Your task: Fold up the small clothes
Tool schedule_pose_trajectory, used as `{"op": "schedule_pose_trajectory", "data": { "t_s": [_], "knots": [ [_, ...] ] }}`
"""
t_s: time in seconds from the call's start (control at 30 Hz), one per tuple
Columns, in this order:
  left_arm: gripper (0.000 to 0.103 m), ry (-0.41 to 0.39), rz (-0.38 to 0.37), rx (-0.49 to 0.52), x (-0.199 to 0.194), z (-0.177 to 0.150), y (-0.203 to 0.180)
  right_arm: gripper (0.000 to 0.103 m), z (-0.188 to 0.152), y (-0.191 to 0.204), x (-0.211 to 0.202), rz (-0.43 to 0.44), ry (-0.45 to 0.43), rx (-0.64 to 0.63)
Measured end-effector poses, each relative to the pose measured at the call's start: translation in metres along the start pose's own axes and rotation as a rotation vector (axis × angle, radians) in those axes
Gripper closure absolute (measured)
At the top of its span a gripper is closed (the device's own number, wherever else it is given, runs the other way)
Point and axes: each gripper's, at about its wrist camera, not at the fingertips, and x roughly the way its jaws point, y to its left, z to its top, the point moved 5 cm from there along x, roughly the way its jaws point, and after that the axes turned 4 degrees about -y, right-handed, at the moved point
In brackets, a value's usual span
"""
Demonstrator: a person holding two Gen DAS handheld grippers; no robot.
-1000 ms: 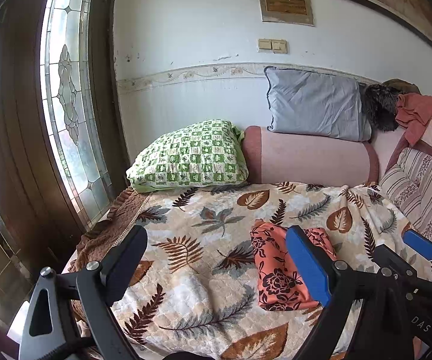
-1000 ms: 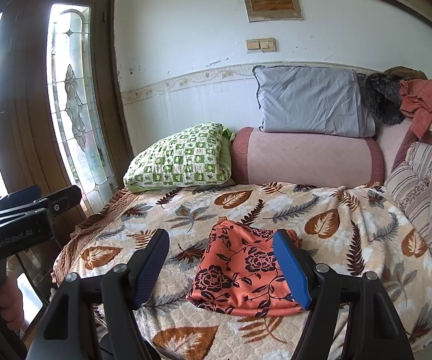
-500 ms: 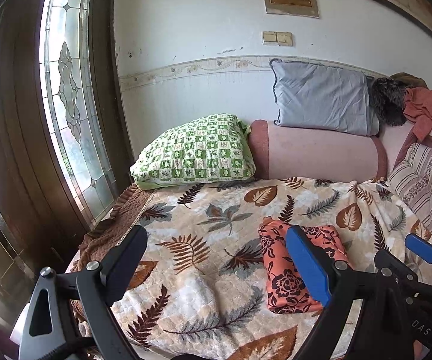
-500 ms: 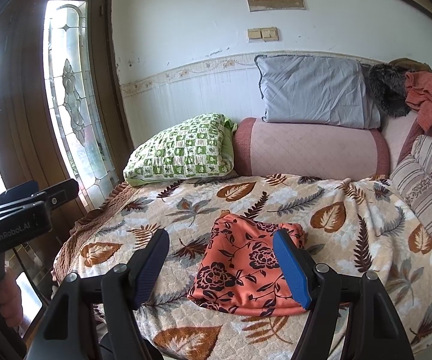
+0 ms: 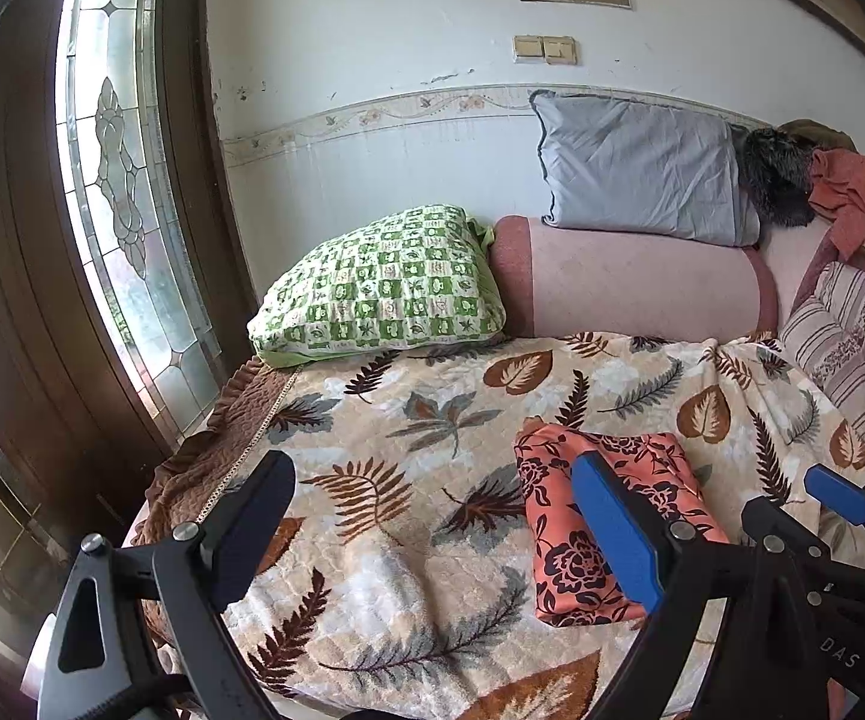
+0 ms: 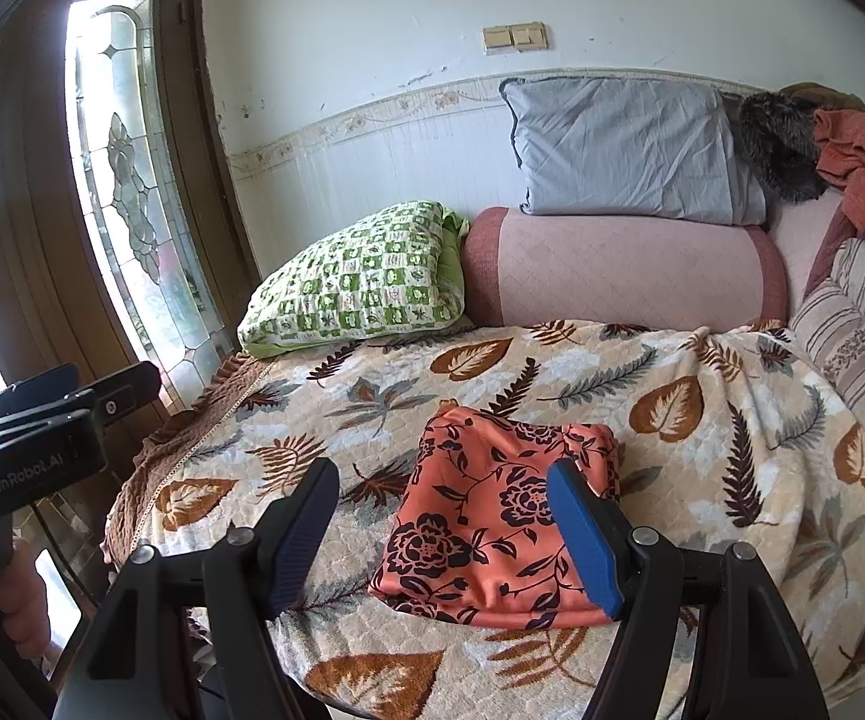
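A folded orange garment with dark flowers [image 6: 492, 510] lies flat on the leaf-patterned blanket [image 6: 702, 420]. It also shows in the left wrist view [image 5: 558, 534], right of centre. My right gripper [image 6: 441, 516] is open and empty, held above the bed's near edge with the garment between and beyond its fingers. My left gripper [image 5: 432, 510] is open and empty, left of the garment. Part of the right gripper [image 5: 840, 498] shows at the right of the left wrist view. The left gripper's body [image 6: 42, 450] shows at the left of the right wrist view.
A green checked pillow [image 5: 378, 288] and a pink bolster [image 5: 642, 282] lie at the bed's far side, with a grey pillow [image 5: 636, 168] on top. A striped cushion [image 5: 852, 348] is at the right. A glass-panelled door [image 5: 120, 210] stands at the left.
Both grippers have drawn back and up a little from the bed, so the garment sits lower and farther off in both views. The garment has not moved. Both stay open.
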Motion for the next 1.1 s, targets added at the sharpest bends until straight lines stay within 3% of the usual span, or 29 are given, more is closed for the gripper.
{"op": "schedule_pose_trajectory", "data": {
  "t_s": [1.1],
  "knots": [
    [0.009,0.024,-0.027,0.023,0.028,-0.007,-0.011,0.028,-0.005,-0.001,0.026,-0.008,0.036,-0.002]
  ]
}}
